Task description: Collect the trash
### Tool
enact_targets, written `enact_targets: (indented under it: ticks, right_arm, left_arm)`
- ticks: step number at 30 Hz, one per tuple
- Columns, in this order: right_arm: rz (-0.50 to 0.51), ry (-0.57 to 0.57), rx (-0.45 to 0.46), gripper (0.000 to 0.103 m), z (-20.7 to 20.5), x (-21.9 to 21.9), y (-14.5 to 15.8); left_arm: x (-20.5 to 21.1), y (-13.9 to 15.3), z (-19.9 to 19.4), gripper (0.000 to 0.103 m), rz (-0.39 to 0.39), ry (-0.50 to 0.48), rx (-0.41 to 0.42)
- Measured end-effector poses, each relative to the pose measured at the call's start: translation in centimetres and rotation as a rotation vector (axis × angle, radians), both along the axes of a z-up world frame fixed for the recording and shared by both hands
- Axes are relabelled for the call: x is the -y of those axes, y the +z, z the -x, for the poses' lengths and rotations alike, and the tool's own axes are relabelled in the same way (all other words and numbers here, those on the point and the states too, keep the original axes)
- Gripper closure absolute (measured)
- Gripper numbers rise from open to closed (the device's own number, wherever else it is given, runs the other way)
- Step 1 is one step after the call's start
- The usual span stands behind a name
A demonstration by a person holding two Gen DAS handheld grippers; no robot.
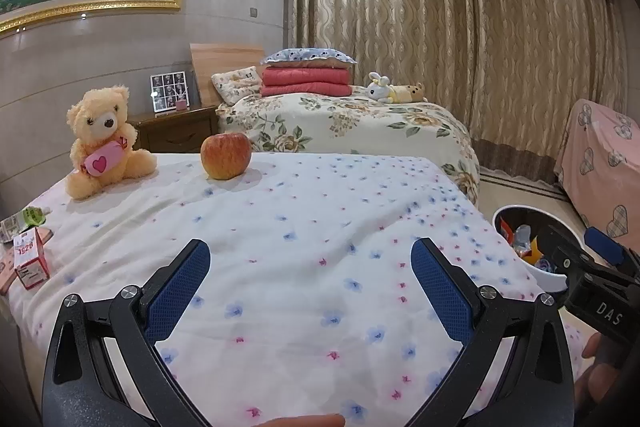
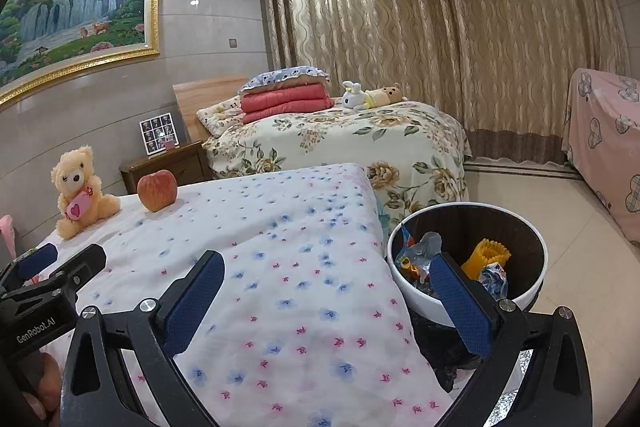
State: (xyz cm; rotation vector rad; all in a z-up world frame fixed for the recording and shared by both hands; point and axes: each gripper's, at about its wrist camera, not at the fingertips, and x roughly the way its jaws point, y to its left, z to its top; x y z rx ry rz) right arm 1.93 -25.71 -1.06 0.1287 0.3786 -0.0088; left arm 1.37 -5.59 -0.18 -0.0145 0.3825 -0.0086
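Landmark: the flower-print table cover (image 1: 304,247).

Left gripper (image 1: 310,283) hangs over the near middle of the cover, fingers spread wide, nothing between them. Right gripper (image 2: 326,291) sits over the cover's right edge, fingers also wide and empty; its right fingertip overlaps the trash bin (image 2: 420,301) in view, contact cannot be told.

The bin stands on the floor just beside the cover's right edge, white rim, dark inside. It holds wrappers (image 2: 424,247) and a yellow ridged piece (image 2: 486,257) (other bits too small to identify).

On the cover's left edge: a small red-and-white carton (image 1: 30,259) marked 1928, upright, and behind it a green-and-white pouch (image 1: 26,221) lying flat. Both partly cut off by the frame.

At the cover's far left: teddy bear (image 1: 104,143) sitting upright with a pink heart cushion, and an apple (image 1: 226,155) just right of it, apart from it.

The centre of the cover shows only cloth between the grippers and those items.

Beyond the cover: floral bed (image 1: 360,127) with folded red quilts (image 1: 306,81), a nightstand (image 1: 176,131), curtains (image 1: 460,39).
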Motion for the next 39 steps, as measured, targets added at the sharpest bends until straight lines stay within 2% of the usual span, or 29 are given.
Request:
enact_targets:
  ticks: [39]
  right_arm:
    - [-0.005, 0.011, -0.001, 0.0, -0.01, -0.19, -0.04]
  left_arm:
    - [0.01, -0.05, 0.22, 0.0, 0.0, 0.004, -0.001]
